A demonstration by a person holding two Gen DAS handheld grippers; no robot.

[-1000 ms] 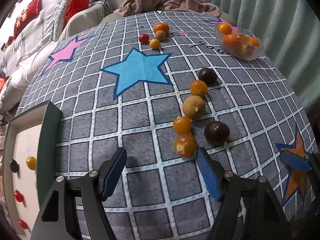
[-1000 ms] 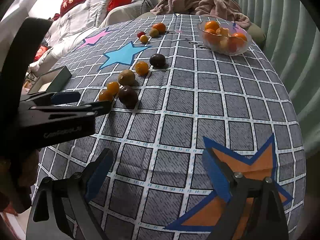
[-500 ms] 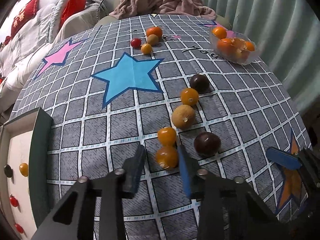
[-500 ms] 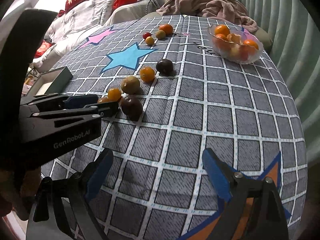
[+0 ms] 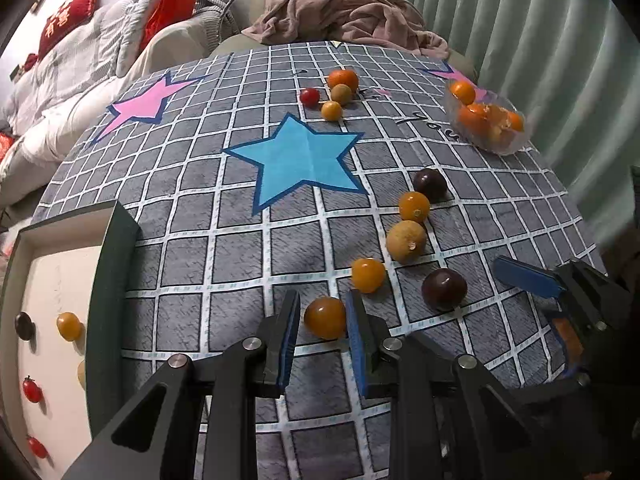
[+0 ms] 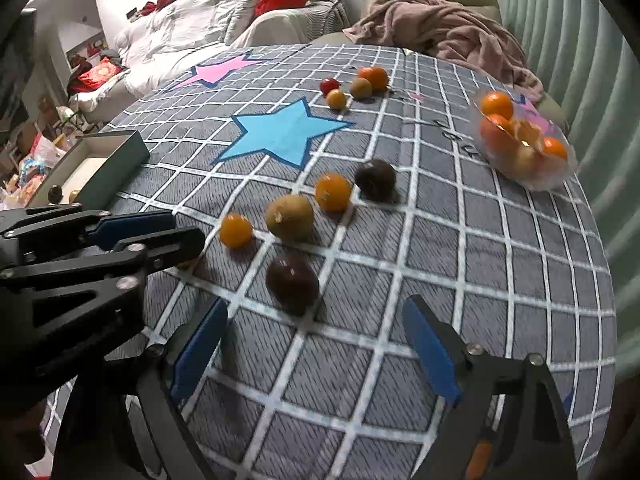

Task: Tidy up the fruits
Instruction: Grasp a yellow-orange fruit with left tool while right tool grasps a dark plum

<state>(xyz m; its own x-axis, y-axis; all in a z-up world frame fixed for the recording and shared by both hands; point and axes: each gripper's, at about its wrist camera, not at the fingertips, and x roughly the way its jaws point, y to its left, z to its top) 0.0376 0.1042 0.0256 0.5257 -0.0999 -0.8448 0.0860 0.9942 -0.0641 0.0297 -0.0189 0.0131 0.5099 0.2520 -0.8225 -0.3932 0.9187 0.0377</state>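
Observation:
My left gripper (image 5: 322, 316) is shut on an orange-yellow small fruit (image 5: 325, 317), held between the blue pads just above the checked tablecloth. Beside it lie another small orange fruit (image 5: 368, 275), a tan round fruit (image 5: 406, 241), an orange one (image 5: 414, 206) and two dark purple fruits (image 5: 444, 289) (image 5: 429, 184). My right gripper (image 6: 316, 344) is open and empty, its pads either side of the near dark purple fruit (image 6: 293, 282). The left gripper shows at the left of the right wrist view (image 6: 160, 236).
A dark green box (image 5: 114, 280) with a white floor holds several small fruits at the table's left edge. A clear bowl (image 5: 486, 124) of oranges stands far right. Several more fruits (image 5: 338, 92) lie at the far side. A sofa with a blanket is behind.
My left gripper moved forward and closed on the orange-yellow fruit, lifting it slightly toward the left. My right gripper moved forward to the near dark purple fruit, still open.

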